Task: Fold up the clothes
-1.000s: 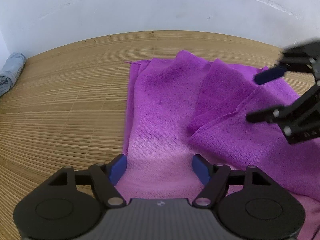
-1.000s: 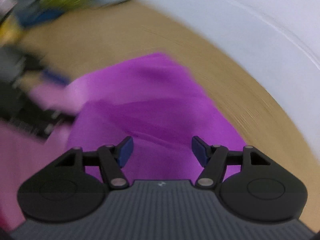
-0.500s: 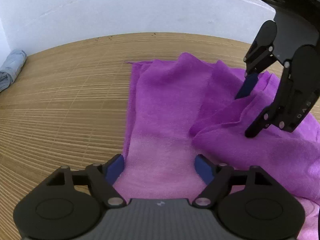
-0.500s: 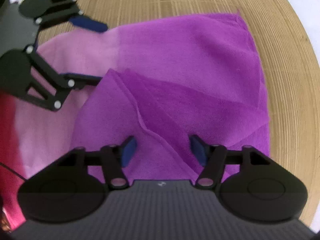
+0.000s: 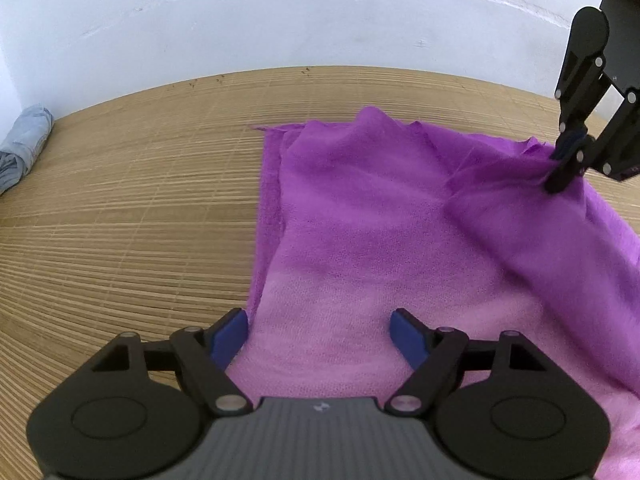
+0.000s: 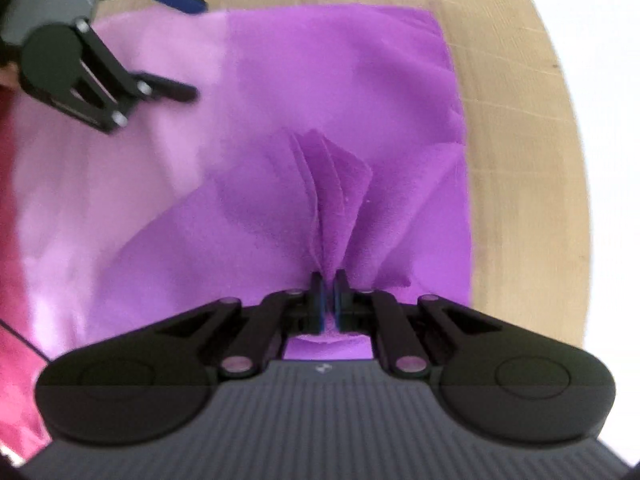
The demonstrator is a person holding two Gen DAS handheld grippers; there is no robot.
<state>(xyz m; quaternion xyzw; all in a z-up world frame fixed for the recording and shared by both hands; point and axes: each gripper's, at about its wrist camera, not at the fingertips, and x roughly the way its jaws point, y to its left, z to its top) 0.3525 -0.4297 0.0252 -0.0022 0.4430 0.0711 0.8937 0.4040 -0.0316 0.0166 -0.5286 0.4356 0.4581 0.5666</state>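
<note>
A purple cloth (image 5: 360, 208) that fades to pale pink at its near end lies on a bamboo mat (image 5: 120, 220). My left gripper (image 5: 320, 320) is open, its blue pads astride the pale end just above the fabric. In the right wrist view it (image 6: 188, 44) hovers at the upper left. My right gripper (image 6: 329, 280) points steeply down and its jaws are closing, pinching a bunched fold of the purple cloth (image 6: 340, 92) between the pads. From the left wrist view the right gripper (image 5: 560, 164) holds that fold raised at the cloth's far right.
A rolled grey garment (image 5: 24, 144) lies at the mat's far left by the white wall (image 5: 320, 20). Bare mat (image 6: 512, 120) runs along the cloth's right side. Dark pink fabric (image 6: 16, 320) fills the left edge of the right wrist view.
My right gripper came down over the cloth, went from wide open to pinched on a fold and drew it up. The left gripper kept still and open.
</note>
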